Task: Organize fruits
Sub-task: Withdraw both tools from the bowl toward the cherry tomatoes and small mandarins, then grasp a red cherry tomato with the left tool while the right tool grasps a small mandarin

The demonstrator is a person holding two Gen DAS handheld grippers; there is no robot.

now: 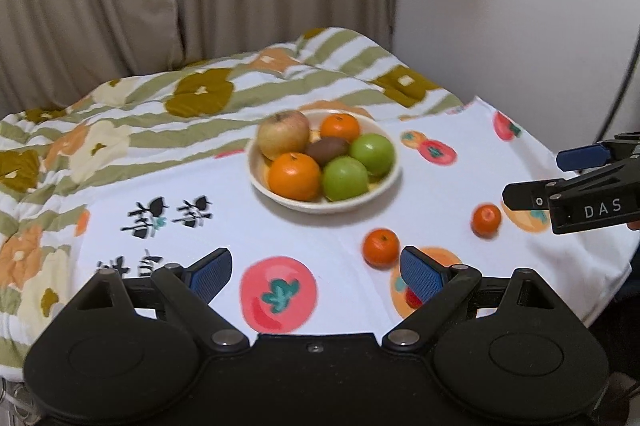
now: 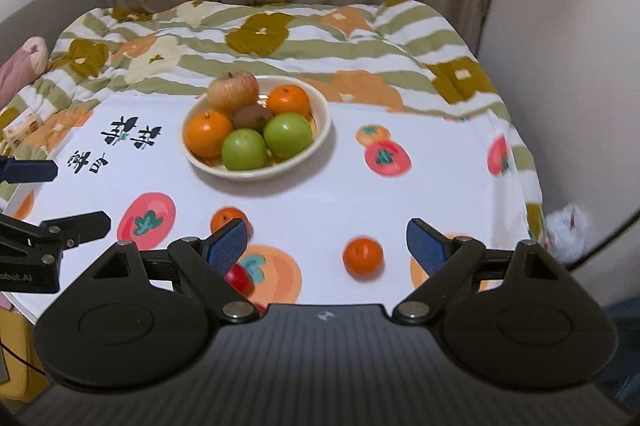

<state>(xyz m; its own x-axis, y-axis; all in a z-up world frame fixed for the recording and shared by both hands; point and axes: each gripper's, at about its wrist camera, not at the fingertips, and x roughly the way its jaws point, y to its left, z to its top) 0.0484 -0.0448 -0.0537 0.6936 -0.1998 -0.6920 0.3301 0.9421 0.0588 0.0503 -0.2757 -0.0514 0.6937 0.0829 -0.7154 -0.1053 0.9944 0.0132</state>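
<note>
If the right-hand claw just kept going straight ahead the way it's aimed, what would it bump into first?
Probably the small tangerine lying on the tablecloth between the open right gripper fingers; beyond it sits the fruit bowl. Depth is hard to judge.

Left gripper (image 1: 316, 272) and right gripper (image 2: 326, 246) both hover, fingers spread wide (holding nothing).

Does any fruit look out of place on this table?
Yes. Two small orange mandarins lie loose on the white printed tablecloth, outside the cream bowl that holds the other fruit. A small red fruit sits partly hidden behind the right gripper.
</note>
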